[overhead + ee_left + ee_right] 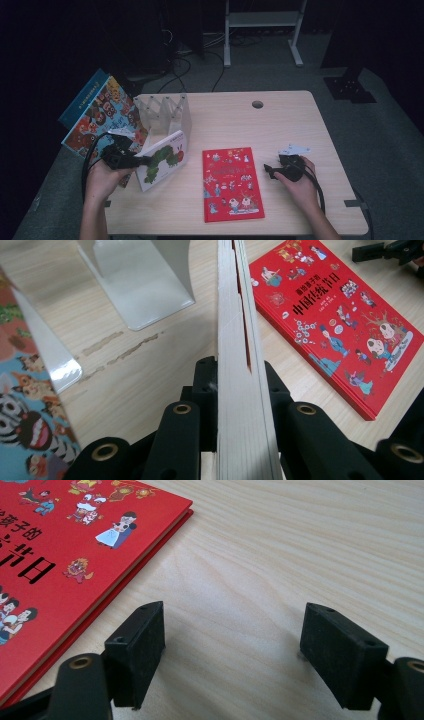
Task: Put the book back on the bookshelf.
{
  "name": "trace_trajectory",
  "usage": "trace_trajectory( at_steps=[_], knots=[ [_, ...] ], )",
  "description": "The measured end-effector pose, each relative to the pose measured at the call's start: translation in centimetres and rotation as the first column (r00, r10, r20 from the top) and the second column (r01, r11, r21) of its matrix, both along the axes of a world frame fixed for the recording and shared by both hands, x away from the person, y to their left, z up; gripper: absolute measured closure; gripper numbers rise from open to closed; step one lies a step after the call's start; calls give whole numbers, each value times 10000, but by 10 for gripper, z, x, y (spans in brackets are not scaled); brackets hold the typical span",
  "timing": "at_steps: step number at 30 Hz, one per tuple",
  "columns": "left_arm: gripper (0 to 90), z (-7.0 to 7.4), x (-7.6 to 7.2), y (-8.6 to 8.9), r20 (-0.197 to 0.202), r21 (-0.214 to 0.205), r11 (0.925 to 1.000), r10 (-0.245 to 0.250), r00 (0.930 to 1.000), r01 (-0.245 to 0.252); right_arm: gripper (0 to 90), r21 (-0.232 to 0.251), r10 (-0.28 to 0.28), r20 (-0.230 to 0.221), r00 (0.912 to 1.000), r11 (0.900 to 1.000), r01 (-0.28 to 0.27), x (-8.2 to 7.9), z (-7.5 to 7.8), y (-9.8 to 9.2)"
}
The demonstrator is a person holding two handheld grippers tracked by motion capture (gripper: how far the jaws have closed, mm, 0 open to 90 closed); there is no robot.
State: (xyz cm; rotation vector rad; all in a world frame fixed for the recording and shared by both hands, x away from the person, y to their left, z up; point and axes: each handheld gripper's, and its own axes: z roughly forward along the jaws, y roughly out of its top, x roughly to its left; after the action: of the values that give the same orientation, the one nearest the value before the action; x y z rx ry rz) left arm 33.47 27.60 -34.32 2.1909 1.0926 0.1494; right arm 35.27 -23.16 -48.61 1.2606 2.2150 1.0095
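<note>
High view: our left gripper [142, 161] clamps the caterpillar book [165, 159] left of the red book [231, 183]; our right gripper [268, 171], right of it, gapes empty.

White caterpillar book [162, 160] tilted on edge, just beside rack, in left tongs.

"中国传统节日" on red book [330, 320]

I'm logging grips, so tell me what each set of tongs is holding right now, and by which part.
The left tongs clamp the caterpillar book by its page edge, covers between the jaws. The right tongs stand open over the table, holding nothing.
</note>
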Motion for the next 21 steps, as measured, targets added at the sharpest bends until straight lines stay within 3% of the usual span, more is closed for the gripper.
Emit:
trace_trajectory(
  at_steps=[9, 13, 21],
  knots=[
    [758, -2, 6, 10, 320, 35, 9976, 695, 9971, -697, 249, -3, 11, 6, 10000, 10000, -11, 0, 0, 0],
    [758, -5, 14, 7, 748, 86, 9933, 1139, 9907, -1148, 249, -3, 14, 3, 10000, 10000, -14, 0, 0, 0],
    [758, -10, 36, -6, 1236, 107, 9901, 1377, 9827, -1401, 248, -3, 13, 3, 10000, 10000, -13, 0, 0, 0]
  ],
)
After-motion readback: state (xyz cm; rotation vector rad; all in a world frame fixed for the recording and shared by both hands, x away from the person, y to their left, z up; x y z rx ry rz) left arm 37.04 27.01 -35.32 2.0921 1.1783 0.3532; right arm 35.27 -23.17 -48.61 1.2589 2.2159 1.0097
